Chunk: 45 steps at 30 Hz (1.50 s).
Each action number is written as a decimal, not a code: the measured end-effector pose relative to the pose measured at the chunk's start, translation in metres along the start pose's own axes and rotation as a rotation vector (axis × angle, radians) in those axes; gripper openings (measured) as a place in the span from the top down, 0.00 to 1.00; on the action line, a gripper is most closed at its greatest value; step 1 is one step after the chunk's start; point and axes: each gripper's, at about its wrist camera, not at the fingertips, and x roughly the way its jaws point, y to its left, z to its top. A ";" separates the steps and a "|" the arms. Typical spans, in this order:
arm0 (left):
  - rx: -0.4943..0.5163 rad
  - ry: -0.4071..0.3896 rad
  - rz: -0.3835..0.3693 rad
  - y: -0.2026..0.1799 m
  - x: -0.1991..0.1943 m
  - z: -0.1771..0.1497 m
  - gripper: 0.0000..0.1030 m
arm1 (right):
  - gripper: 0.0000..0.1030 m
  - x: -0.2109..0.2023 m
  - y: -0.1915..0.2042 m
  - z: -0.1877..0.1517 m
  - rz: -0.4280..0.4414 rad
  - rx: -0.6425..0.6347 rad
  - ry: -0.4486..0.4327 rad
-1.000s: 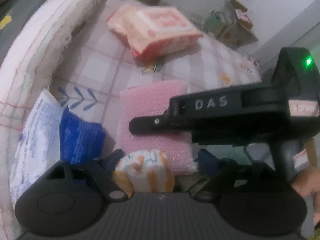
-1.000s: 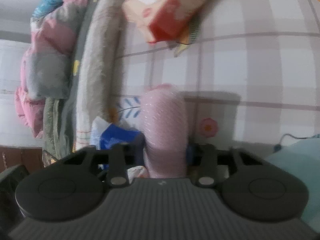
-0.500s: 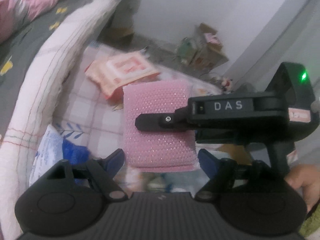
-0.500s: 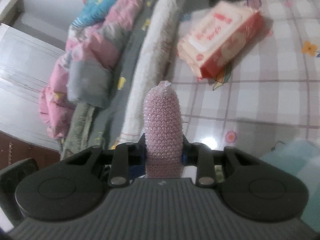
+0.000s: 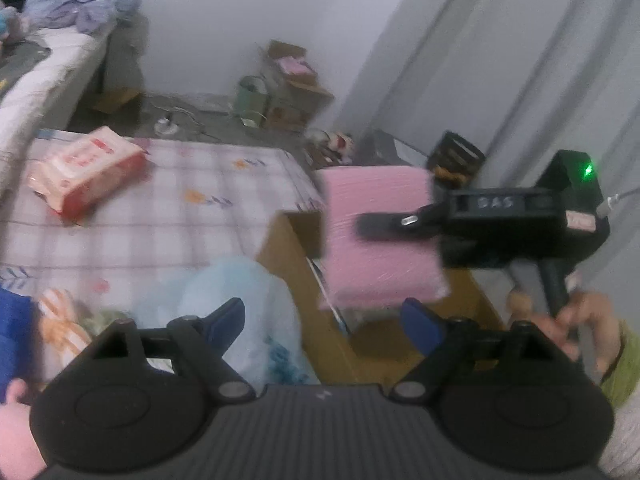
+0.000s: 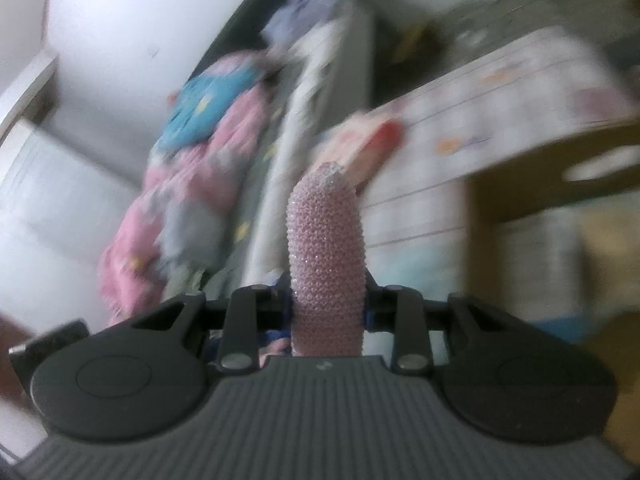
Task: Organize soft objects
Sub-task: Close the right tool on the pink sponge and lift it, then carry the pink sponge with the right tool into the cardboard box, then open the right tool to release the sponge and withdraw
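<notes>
- Step in hand: transfer. Your right tongs (image 6: 326, 312) carry the pink scrubber pad (image 5: 382, 236) clear of the checked desk (image 5: 168, 216); it hangs in the air at about 3 o'clock of the desk's corner, over the open cardboard box (image 5: 304, 276).
- Right tongs: drawn close and clamped on the pink scrubber pad. In the right wrist view the pad stands edge-on between the blue pads, its knobbly face reaching toward 12 o'clock.
- Left tongs (image 5: 324, 320): wide apart, jaws just opened further, nothing between them. Behind them lie a pale blue plastic bag (image 5: 240, 304) and the box.
- Still on the desk: a red-and-white tissue pack (image 5: 86, 174) at 10 o'clock in the left wrist view; an orange-striped soft item (image 5: 60, 320) and a blue packet (image 5: 12, 344) at 8 o'clock, both blurred.
- Next move, as judged: lower the pad into the box and part the right tongs only once it sits inside. Whether the box is the intended place, you cannot confirm from these views.
- Caution, as judged: the pad is soft and gripped by a narrow band, so it may sag or twist on release; keep your left tongs clear of the box opening.
- Both views are motion-blurred; fine detail inside the box cannot be made out.
</notes>
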 end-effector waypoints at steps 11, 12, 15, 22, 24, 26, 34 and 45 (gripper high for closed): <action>-0.024 0.062 0.113 0.015 0.000 -0.049 0.16 | 0.71 -0.056 -0.140 0.010 -0.343 0.068 -0.057; -0.030 0.062 0.120 0.017 -0.003 -0.053 0.16 | 0.70 -0.049 -0.146 0.013 -0.345 0.070 -0.052; -0.039 0.061 0.149 0.018 -0.011 -0.058 0.16 | 0.69 -0.029 -0.153 0.023 -0.404 -0.003 -0.027; -0.020 0.073 0.189 0.023 -0.019 -0.070 0.14 | 0.48 -0.002 -0.149 0.029 -0.677 -0.187 -0.040; -0.016 0.072 0.197 0.025 -0.020 -0.073 0.14 | 0.47 -0.002 -0.148 0.026 -0.704 -0.203 -0.053; -0.013 0.068 0.205 0.028 -0.020 -0.077 0.14 | 0.47 -0.005 -0.147 0.023 -0.706 -0.209 -0.061; -0.030 0.020 0.207 0.036 -0.032 -0.087 0.13 | 0.40 -0.021 -0.133 0.016 -0.773 -0.261 -0.116; -0.035 0.004 0.213 0.041 -0.042 -0.094 0.13 | 0.60 -0.031 -0.123 0.008 -0.756 -0.254 -0.156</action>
